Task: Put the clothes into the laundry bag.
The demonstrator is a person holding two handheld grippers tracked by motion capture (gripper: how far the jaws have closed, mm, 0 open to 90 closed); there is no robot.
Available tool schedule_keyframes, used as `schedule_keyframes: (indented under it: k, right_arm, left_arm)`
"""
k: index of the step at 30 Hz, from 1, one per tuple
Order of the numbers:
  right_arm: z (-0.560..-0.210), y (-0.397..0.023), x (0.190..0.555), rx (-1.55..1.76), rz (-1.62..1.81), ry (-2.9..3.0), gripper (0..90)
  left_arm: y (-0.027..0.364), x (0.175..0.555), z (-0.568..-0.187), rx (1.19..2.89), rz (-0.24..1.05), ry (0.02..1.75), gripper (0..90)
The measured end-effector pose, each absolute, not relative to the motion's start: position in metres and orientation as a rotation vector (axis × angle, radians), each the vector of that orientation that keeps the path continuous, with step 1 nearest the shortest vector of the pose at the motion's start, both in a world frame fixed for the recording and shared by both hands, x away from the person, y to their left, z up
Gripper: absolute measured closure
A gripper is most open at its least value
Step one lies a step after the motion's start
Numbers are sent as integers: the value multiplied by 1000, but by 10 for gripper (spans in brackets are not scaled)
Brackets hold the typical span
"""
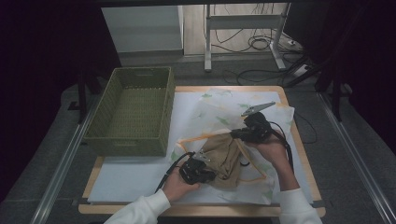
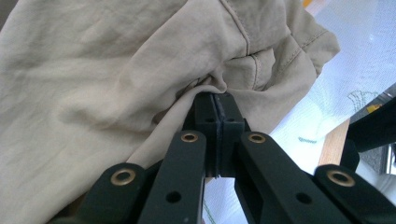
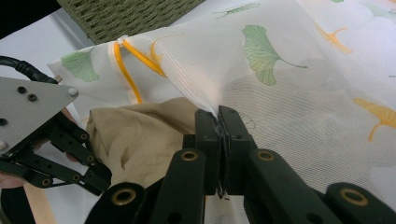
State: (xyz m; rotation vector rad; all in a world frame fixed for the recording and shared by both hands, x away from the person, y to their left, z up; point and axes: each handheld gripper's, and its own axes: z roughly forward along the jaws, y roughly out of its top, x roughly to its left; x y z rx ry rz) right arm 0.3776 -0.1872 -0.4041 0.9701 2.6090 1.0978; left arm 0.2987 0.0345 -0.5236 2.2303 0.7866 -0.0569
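A crumpled tan garment (image 1: 224, 156) lies partly inside a white mesh bag (image 1: 224, 116) printed with green and orange leaves and edged in orange. My left gripper (image 1: 208, 170) is shut on a fold of the tan garment (image 2: 116, 70), its pads (image 2: 215, 107) pinching the cloth. My right gripper (image 1: 236, 134) is shut on the mesh bag's upper layer (image 3: 289, 79), holding it above the garment (image 3: 140, 135). In the right gripper view the left gripper (image 3: 100, 179) sits at the lower left, beside the garment.
A green woven basket (image 1: 133, 142) stands at the table's left, close to the bag. A white sheet (image 1: 135, 179) covers the wooden table (image 1: 303, 154). Beyond the far edge are a desk frame and cables on the floor.
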Motion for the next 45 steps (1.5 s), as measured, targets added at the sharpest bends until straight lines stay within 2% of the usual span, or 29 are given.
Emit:
schedule_keyframes:
  k: [45]
  right_arm:
    - [-403,-187,377,968,1108,2616,866]
  left_arm:
    - [14,319,-522,2192,22,832,900]
